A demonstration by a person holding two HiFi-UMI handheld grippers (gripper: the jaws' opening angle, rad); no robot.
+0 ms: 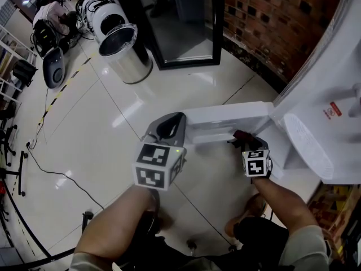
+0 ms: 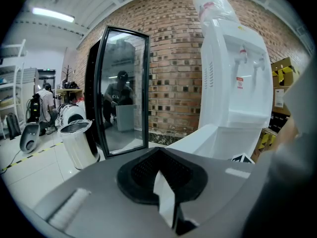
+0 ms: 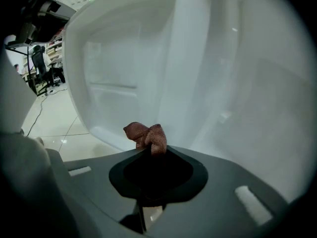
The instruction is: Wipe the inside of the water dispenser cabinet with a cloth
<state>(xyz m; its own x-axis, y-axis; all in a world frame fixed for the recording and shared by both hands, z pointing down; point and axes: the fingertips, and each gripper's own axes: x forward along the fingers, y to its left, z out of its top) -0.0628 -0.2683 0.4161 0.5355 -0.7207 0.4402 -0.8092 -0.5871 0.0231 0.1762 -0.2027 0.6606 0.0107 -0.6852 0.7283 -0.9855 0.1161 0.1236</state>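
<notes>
My right tool (image 3: 148, 151), pinched on the cloth (image 3: 145, 135), faces the cabinet's (image 3: 129, 73) white inside straight ahead and is nearer; my left tool (image 2: 163, 192) is closed with nothing in it.

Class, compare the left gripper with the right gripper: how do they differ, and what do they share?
The left gripper is shut on nothing; the right gripper pinches a brown cloth. The left gripper faces the brick wall; the right gripper faces into the white cabinet. Both carry a marker cube.
</notes>
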